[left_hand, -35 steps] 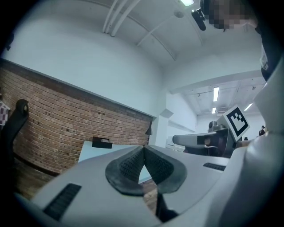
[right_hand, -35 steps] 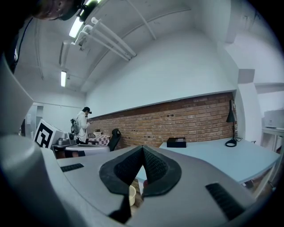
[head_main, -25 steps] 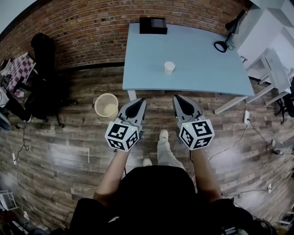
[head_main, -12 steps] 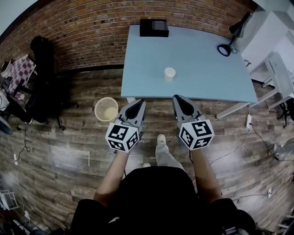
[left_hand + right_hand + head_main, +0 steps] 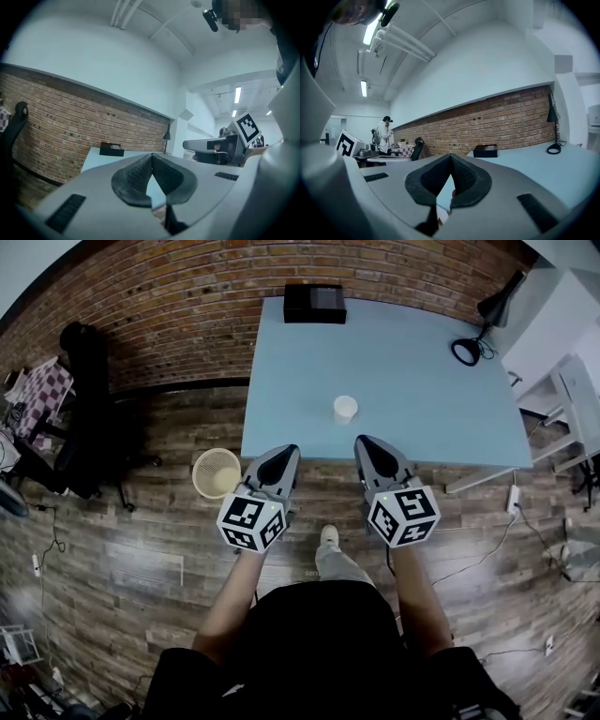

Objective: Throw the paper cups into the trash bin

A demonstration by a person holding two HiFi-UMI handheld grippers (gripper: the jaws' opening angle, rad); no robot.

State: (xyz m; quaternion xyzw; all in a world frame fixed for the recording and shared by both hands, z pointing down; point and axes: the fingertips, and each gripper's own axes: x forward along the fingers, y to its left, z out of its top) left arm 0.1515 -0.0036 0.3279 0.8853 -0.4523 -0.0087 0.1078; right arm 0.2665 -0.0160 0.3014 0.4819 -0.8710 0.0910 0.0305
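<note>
**A:** While both pairs hang short of the near edge, log the layout, left side first.

**B:** The trash bin stands on the wooden floor, just off the near left corner of the blue surface. The left tongs are pressed together with nothing between them. The paper cup stands upright and alone, near the middle of the surface and well ahead of both pairs. Only one cup is in view. The right tongs are also together and empty, and they sit slightly nearer the cup.

**A:** Step in hand?

**B:** My judgement is the approach. No grasp has begun.

**A:** Notes for doing it well?

**B:** Use the right tongs.
- Open them before they reach the cup, not at it.
- Come in level and from the side, so one jaw passes each side of the wall at about mid-height.
- An empty cup is probably light. A jaw that touches it first could tip it or push it away.
- Close gently, because thin paper likely buckles under a hard squeeze.
- Carry the cup left and let go only when it is squarely over the bin's mouth.
- Keep the left pair clear of that path.
</note>
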